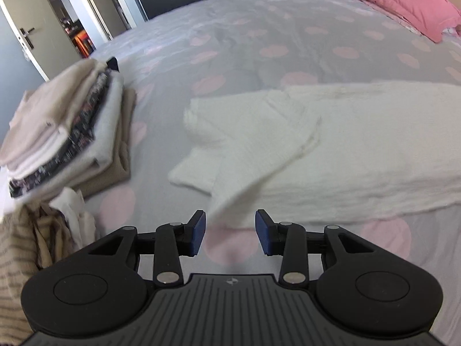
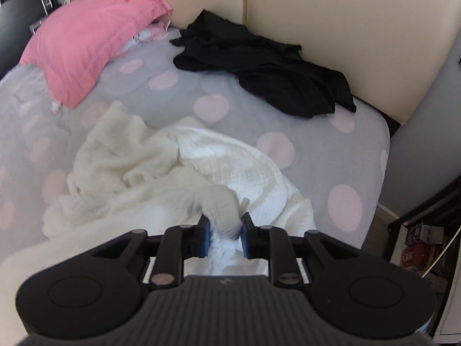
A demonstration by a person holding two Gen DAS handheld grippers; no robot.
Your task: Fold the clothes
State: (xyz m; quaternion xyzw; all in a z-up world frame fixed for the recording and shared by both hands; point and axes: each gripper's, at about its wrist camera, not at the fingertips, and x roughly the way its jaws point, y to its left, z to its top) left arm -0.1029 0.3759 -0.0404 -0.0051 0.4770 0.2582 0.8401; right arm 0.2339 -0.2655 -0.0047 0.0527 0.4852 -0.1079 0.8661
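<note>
Left wrist view, dotted grey bed [image 1: 259, 28], open door [image 1: 26, 34], left tool [image 1: 230, 232] parted, empty, right tool [image 2: 224, 235] gripping white garment [image 2: 201, 167].

My grippers are black with blue pads [image 1: 198, 232]. The bedsheet [image 1: 288, 28] is pale grey with pink dots. The garment [image 1: 331, 144] I work on is white. The pillow [image 2: 86, 49] is pink, the crumpled clothing [image 2: 273, 75] black, the headboard [image 2: 331, 14] cream. The folded stack [image 1: 66, 132] shows beige, white and a dark floral print.
</note>
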